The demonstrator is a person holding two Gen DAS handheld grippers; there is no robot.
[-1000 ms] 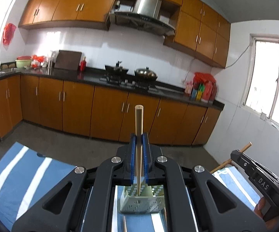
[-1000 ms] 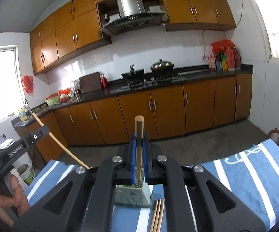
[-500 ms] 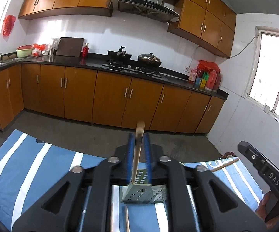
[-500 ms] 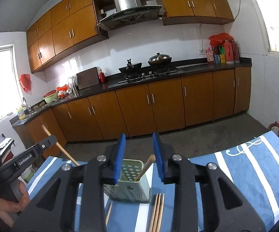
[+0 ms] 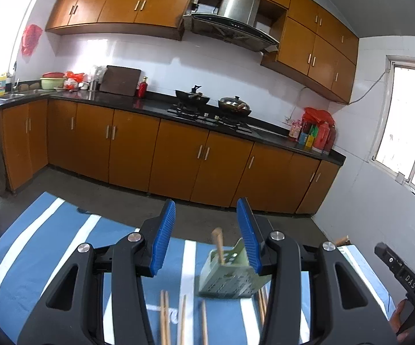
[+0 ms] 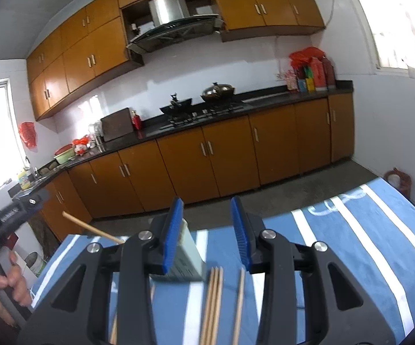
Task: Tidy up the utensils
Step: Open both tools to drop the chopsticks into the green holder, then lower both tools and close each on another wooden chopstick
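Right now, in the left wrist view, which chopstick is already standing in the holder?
The one chopstick whose end sticks up out of the green holder. The other chopsticks lie flat on the striped cloth.

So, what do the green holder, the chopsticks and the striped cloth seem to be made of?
Holder: probably plastic, matte pale green, with moulded holes in its walls.
Chopsticks: likely wood or bamboo, a plain tan colour with no shine.
Cloth: looks like a soft woven fabric such as towelling, blue with white stripes, slightly fuzzy.

Black tongs [image 5: 206, 238], blue ribbed pads [image 5: 163, 241], silver screws.
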